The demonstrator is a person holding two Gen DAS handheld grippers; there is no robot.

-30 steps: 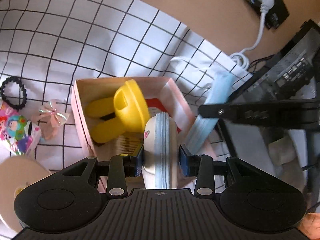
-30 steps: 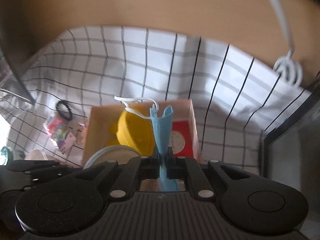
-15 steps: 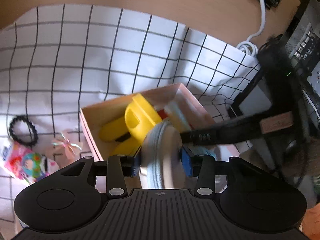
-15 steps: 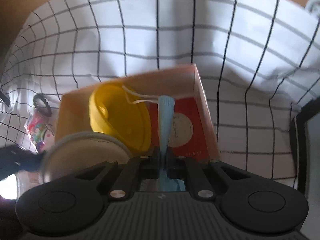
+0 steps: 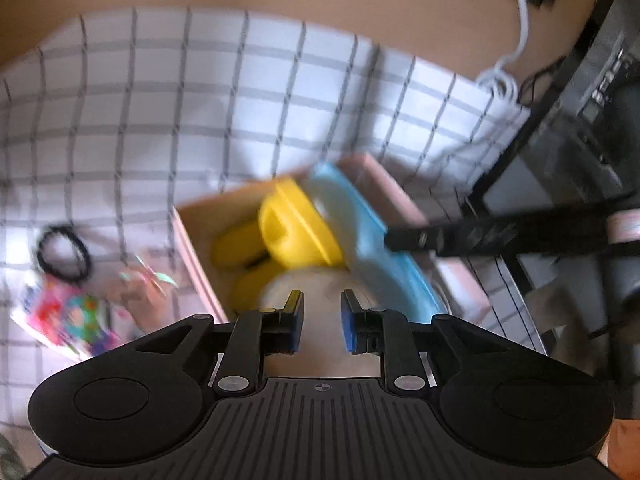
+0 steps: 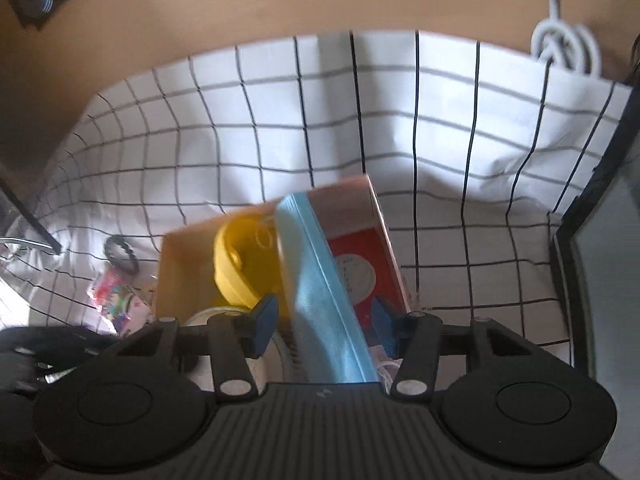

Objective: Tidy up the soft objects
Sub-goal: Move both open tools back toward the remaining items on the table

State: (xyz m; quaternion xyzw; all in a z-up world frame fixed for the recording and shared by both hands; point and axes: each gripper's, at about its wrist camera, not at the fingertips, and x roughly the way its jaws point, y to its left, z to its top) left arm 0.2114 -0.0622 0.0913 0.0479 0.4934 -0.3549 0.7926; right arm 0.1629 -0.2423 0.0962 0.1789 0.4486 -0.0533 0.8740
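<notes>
Right tongs (image 6: 324, 320) just spread, blue mask (image 6: 320, 288) loose between; left tongs (image 5: 320, 316) narrowing, pinching nothing; pink box (image 6: 384, 216) crowded.

**Both grippers angled down, jaws on the move**

Pointing steeply downward with the left gripper (image 5: 320, 320), blue pads having just been closing, now narrowly parted with a pale blurred shape between them. Holding the right gripper (image 6: 326, 328) at a similar tilt, jaws having just been opening, pads standing clear of the blue mask (image 6: 320, 280) between them.
</notes>
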